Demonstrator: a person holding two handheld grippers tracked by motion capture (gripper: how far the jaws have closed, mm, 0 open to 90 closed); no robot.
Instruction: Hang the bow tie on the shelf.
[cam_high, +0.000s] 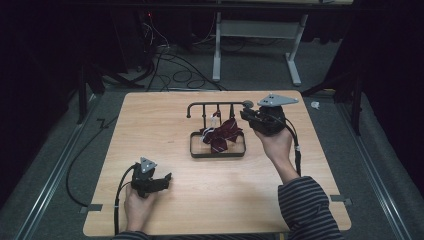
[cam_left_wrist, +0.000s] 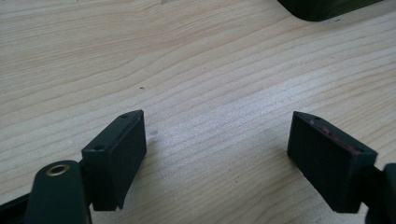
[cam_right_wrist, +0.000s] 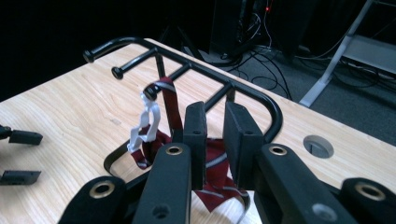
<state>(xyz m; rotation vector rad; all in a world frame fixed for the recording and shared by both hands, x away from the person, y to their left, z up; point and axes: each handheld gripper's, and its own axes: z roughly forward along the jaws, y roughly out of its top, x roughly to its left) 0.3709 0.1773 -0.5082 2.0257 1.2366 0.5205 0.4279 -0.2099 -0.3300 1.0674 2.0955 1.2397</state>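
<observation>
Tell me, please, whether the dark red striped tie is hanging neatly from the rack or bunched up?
Mostly bunched up. The tie lies heaped in the rack's base tray; one strand runs up over a peg, beside a white clip.

Maroon grey-striped tie (cam_high: 222, 134), black rack (cam_high: 218, 106), striped sleeve (cam_high: 309, 207)

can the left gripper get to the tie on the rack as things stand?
Probably yes. The left gripper is open and rests on the table with bare wood between it and the rack. The right gripper hovers over the tie, so they might crowd each other.
</observation>
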